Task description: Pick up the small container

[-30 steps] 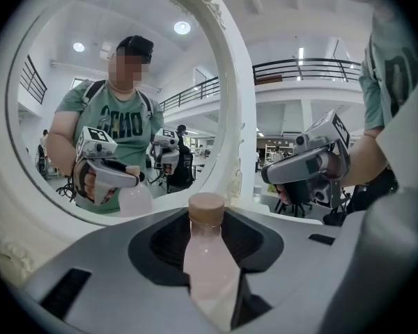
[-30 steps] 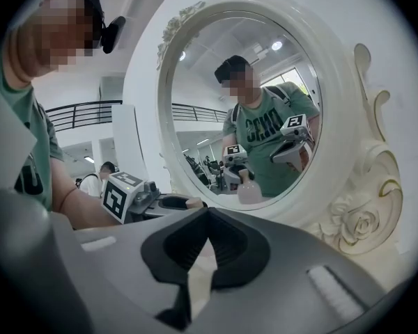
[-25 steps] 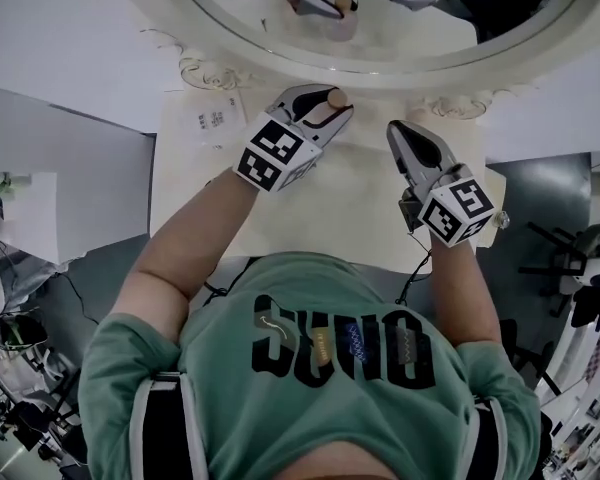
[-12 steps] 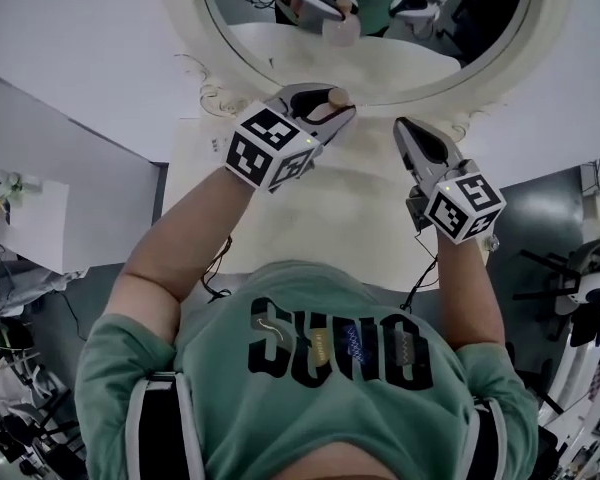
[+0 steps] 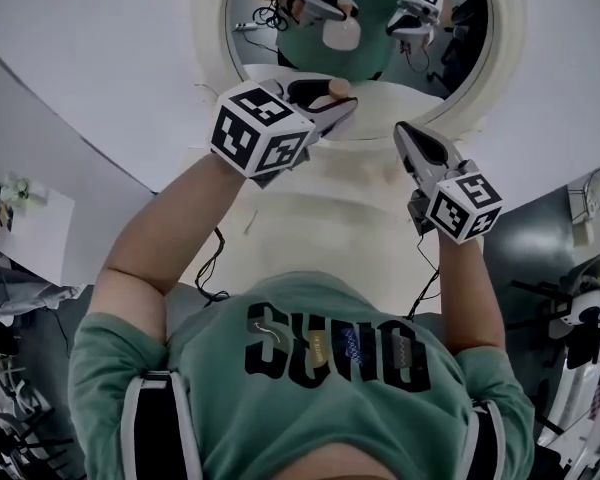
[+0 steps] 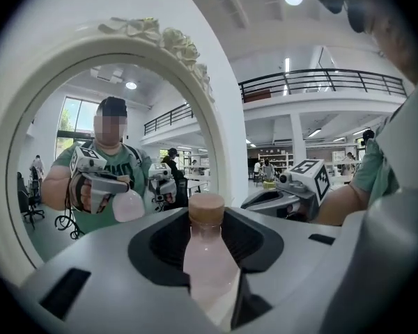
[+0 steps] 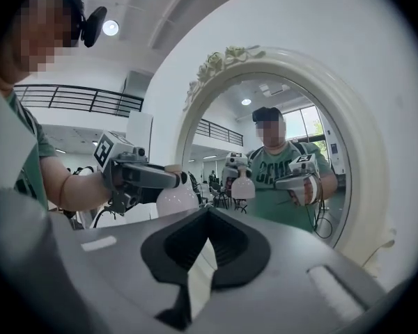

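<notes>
The small container [image 5: 338,89] is a pale pink bottle with a tan cap. My left gripper [image 5: 332,100] is shut on it and holds it upright in the air before the mirror. In the left gripper view the bottle [image 6: 207,259] stands between the jaws, its cap above them. My right gripper [image 5: 404,134] hovers to the right, apart from the bottle, shut with nothing in it. From the right gripper view, the left gripper [image 7: 168,179] and the bottle's round body [image 7: 176,200] show at the left. The right gripper [image 6: 259,202] also appears in the left gripper view.
A large oval mirror with a white ornate frame [image 5: 502,80] stands at the back of the cream table [image 5: 330,230] and reflects the person and both grippers. The wall lies to the left, and cables hang off the table's near edge.
My left gripper has risen with the bottle, up in front of the mirror. The right gripper has kept about the same place. The head view has tilted upward.
</notes>
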`<act>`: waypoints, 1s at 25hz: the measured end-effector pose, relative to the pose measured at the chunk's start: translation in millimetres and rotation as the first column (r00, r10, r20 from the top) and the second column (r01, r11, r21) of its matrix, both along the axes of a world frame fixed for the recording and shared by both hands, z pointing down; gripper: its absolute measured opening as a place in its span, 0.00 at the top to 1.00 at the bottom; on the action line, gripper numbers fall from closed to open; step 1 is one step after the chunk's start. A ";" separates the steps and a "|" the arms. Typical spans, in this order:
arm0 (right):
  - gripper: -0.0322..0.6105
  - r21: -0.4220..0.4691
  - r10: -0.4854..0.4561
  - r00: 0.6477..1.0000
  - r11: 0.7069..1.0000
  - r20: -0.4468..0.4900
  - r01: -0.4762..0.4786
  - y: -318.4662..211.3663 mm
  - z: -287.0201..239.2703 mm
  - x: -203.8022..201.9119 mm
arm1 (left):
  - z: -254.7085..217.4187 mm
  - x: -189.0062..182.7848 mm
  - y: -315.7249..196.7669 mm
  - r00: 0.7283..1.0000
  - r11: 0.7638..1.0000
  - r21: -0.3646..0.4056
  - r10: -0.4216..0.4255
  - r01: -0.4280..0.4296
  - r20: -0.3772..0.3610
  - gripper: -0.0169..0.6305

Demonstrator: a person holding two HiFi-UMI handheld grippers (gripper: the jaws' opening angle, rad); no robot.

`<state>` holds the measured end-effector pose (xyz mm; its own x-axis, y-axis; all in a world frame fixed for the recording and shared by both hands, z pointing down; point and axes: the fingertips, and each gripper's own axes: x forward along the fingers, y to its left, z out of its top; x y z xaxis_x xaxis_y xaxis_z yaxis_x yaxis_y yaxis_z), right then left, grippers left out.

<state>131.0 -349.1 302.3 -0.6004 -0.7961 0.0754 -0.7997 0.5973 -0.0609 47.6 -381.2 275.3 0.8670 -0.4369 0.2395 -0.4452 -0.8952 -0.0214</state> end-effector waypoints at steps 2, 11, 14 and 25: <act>0.94 0.017 -0.003 1.000 1.000 -0.005 0.003 0.8 -8.0 -2.5 | -12.3 -3.1 0.6 1.000 1.000 0.008 0.004 -0.004 -0.005 0.75; 0.94 0.117 -0.020 0.998 0.993 -0.064 0.027 4.0 -54.7 -7.1 | -74.6 -2.4 4.4 0.998 0.999 0.010 0.051 -0.051 -0.043 0.75; 0.94 0.148 -0.024 0.997 0.988 -0.070 0.034 1.1 -78.4 -13.4 | -108.9 -7.5 4.3 0.997 0.997 0.039 0.065 -0.064 -0.045 0.75; 0.94 0.190 -0.052 0.997 0.980 -0.048 0.061 -1.8 -122.5 -22.6 | -173.7 -7.2 -0.9 0.992 0.993 0.023 0.114 -0.113 -0.056 0.76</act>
